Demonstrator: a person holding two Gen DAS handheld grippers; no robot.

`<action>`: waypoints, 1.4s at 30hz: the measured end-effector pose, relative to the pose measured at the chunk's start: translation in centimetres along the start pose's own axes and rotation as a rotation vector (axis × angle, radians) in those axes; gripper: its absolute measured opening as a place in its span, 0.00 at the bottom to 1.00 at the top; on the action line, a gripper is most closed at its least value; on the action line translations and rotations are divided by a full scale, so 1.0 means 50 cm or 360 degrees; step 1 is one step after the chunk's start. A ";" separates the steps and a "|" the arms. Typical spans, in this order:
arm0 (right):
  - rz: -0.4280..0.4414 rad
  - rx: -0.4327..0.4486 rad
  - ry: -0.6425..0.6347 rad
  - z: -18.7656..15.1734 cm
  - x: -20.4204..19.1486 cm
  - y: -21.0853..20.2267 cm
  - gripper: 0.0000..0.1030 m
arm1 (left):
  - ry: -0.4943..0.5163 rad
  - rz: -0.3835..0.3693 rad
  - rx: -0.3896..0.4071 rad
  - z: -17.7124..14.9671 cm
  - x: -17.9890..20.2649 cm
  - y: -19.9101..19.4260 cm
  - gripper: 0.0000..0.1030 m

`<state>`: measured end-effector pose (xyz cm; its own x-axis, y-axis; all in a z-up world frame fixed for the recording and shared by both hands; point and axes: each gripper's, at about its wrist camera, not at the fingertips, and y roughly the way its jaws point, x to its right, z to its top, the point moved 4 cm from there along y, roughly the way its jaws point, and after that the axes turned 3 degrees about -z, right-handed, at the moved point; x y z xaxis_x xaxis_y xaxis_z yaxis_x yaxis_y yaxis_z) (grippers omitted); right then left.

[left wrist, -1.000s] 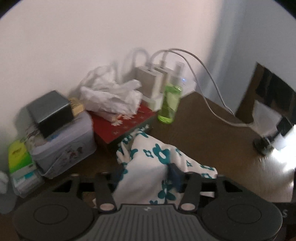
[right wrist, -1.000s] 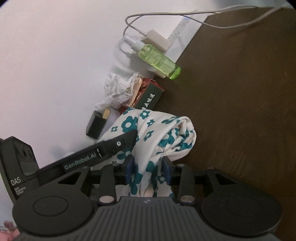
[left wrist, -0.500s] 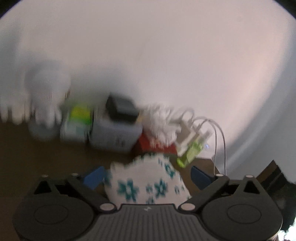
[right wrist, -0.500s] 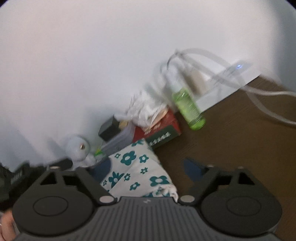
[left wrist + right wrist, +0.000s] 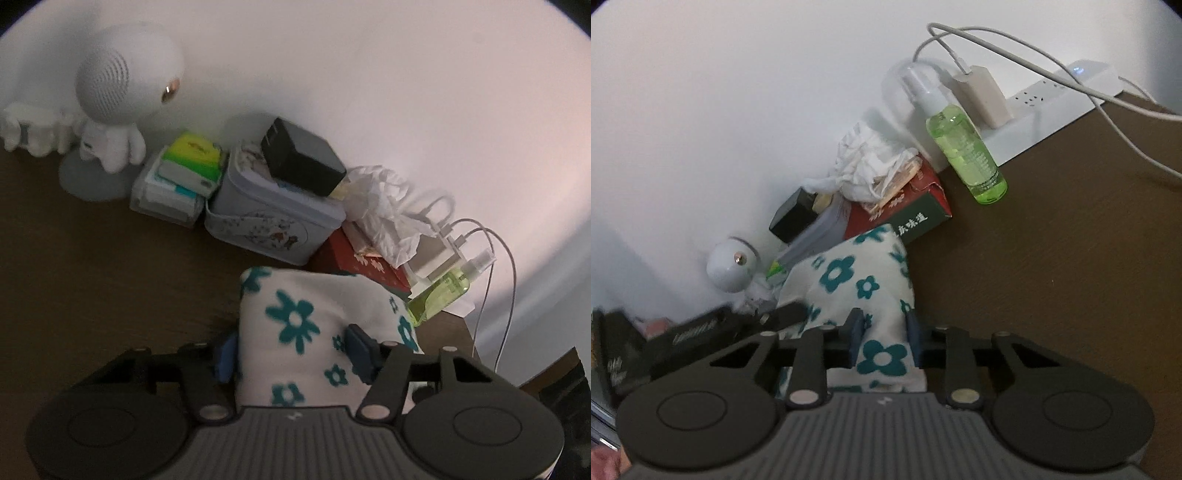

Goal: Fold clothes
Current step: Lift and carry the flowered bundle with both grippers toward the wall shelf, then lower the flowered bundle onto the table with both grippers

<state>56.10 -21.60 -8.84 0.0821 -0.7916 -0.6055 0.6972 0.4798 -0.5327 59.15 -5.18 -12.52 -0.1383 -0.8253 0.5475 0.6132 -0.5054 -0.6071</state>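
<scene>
**Both grippers closing on the cloth at a table corner**

The left hand-held gripper has the white cloth with teal flowers between its blue pads; its jaws are closing, and both pads touch the bundle at its sides. The right hand-held gripper is narrower, its jaws also closing, with a fold of the same cloth pinched between its pads.

The cloth is bunched up over the dark brown table, just ahead of both grippers. Just beyond it, a red and green box carries crumpled white tissue. Left of that, seen from the left gripper, stand a pale tin with a black charger on top, then a stack of small packs, then a white round-headed figure. To the right of the box, a green spray bottle leans by a white power strip with an adapter and white cables.

All of this lines the table's far edge against a plain white wall.
</scene>
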 end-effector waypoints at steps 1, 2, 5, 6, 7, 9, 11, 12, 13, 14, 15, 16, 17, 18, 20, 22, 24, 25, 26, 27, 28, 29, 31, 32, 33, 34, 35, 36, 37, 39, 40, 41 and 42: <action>-0.0018 0.0011 -0.0026 -0.003 -0.005 -0.003 0.25 | 0.0006 0.0007 0.0001 0.001 0.002 0.002 0.58; -0.0034 0.0025 -0.0053 -0.003 -0.009 -0.007 0.26 | 0.0013 0.0013 0.0002 0.001 0.005 0.004 0.58; 0.0016 0.0122 -0.0138 0.016 -0.023 -0.033 0.30 | 0.0089 0.0007 0.0118 0.014 0.023 -0.038 0.68; 0.0049 0.0173 -0.0182 0.025 -0.033 -0.046 0.32 | 0.0152 -0.0013 0.0210 0.013 0.029 -0.062 0.71; 0.0076 0.0229 -0.0242 0.036 -0.047 -0.056 0.33 | 0.0213 -0.0017 0.0299 0.010 0.036 -0.087 0.72; 0.0130 0.0300 -0.0363 0.053 -0.078 -0.060 0.33 | 0.0380 -0.0032 0.0382 -0.007 0.062 -0.118 0.70; 0.0165 0.0304 -0.0470 0.065 -0.107 -0.041 0.31 | 0.0580 -0.0060 0.0363 -0.039 0.100 -0.123 0.51; 0.0161 0.0280 -0.0511 0.066 -0.116 -0.024 0.28 | 0.0668 -0.0039 0.0330 -0.056 0.115 -0.117 0.46; 0.0155 0.0254 -0.0554 0.067 -0.125 -0.007 0.21 | 0.0718 -0.0017 0.0297 -0.069 0.125 -0.107 0.34; 0.0132 0.0221 -0.0600 0.067 -0.132 0.016 0.18 | 0.0769 0.0005 0.0265 -0.082 0.134 -0.098 0.24; 0.0091 0.0197 -0.0624 0.065 -0.134 0.034 0.18 | 0.0763 0.0006 0.0233 -0.085 0.134 -0.088 0.20; 0.0049 0.0170 -0.0649 0.064 -0.136 0.052 0.18 | 0.0756 0.0007 0.0201 -0.089 0.134 -0.079 0.18; 0.0002 0.0134 -0.0680 0.061 -0.139 0.071 0.17 | 0.0741 0.0012 0.0197 -0.090 0.130 -0.072 0.18; -0.0028 0.0106 -0.0705 0.056 -0.140 0.083 0.16 | 0.0743 0.0029 0.0190 -0.092 0.126 -0.063 0.18; -0.0064 0.0067 -0.0741 0.050 -0.137 0.097 0.16 | 0.0749 0.0052 0.0172 -0.096 0.120 -0.047 0.18; -0.0092 0.0040 -0.0757 0.045 -0.137 0.104 0.16 | 0.0732 0.0040 0.0157 -0.100 0.113 -0.044 0.17; -0.0127 0.0015 -0.0796 0.038 -0.138 0.116 0.15 | 0.0644 -0.0010 0.0136 -0.099 0.098 -0.043 0.17; -0.0137 0.0015 -0.0811 0.035 -0.141 0.120 0.15 | 0.0604 -0.0033 0.0132 -0.098 0.089 -0.041 0.17; -0.0147 0.0016 -0.0830 0.032 -0.144 0.120 0.15 | 0.0565 -0.0057 0.0128 -0.097 0.079 -0.039 0.18; -0.0155 0.0018 -0.0842 0.030 -0.146 0.119 0.15 | 0.0557 -0.0062 0.0127 -0.097 0.078 -0.039 0.18; -0.0161 0.0021 -0.0853 0.028 -0.147 0.119 0.15 | 0.0574 -0.0049 0.0137 -0.098 0.082 -0.041 0.18; -0.0157 0.0028 -0.0853 0.027 -0.147 0.116 0.15 | 0.0591 -0.0036 0.0147 -0.099 0.087 -0.042 0.18; -0.0115 0.0059 -0.0825 0.034 -0.148 0.102 0.16 | 0.0613 -0.0037 0.0175 -0.097 0.097 -0.053 0.23; -0.0080 0.0077 -0.0787 0.043 -0.149 0.086 0.18 | 0.0618 -0.0053 0.0193 -0.094 0.103 -0.061 0.39; -0.0046 0.0100 -0.0754 0.052 -0.150 0.065 0.19 | 0.0603 -0.0082 0.0220 -0.085 0.106 -0.072 0.51; -0.0027 0.0131 -0.0742 0.057 -0.151 0.042 0.21 | 0.0591 -0.0097 0.0293 -0.074 0.109 -0.088 0.71; -0.0013 0.0158 -0.0734 0.062 -0.152 0.020 0.26 | 0.0659 -0.0060 0.0318 -0.069 0.117 -0.094 0.79; -0.0027 0.0170 -0.0744 0.065 -0.150 0.003 0.32 | 0.0726 -0.0024 0.0339 -0.066 0.126 -0.090 0.80; -0.0044 0.0183 -0.0755 0.067 -0.148 -0.013 0.33 | 0.0794 0.0012 0.0359 -0.062 0.135 -0.086 0.82; -0.0077 0.0188 -0.0740 0.072 -0.133 -0.032 0.40 | 0.0865 0.0038 0.0352 -0.056 0.149 -0.071 0.82; -0.0087 0.0184 -0.0722 0.075 -0.123 -0.038 0.41 | 0.0869 0.0028 0.0325 -0.054 0.153 -0.060 0.82; -0.0095 0.0185 -0.0707 0.078 -0.114 -0.043 0.44 | 0.0864 0.0019 0.0309 -0.054 0.154 -0.053 0.81; -0.0109 0.0188 -0.0702 0.080 -0.107 -0.046 0.46 | 0.0864 0.0037 0.0295 -0.051 0.153 -0.047 0.81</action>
<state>56.91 -19.95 -2.02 0.3101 -0.9177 -0.2482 0.7859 0.3944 -0.4764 54.67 -10.94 -8.41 -0.4729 -0.8713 0.1314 0.7400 -0.4737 -0.4775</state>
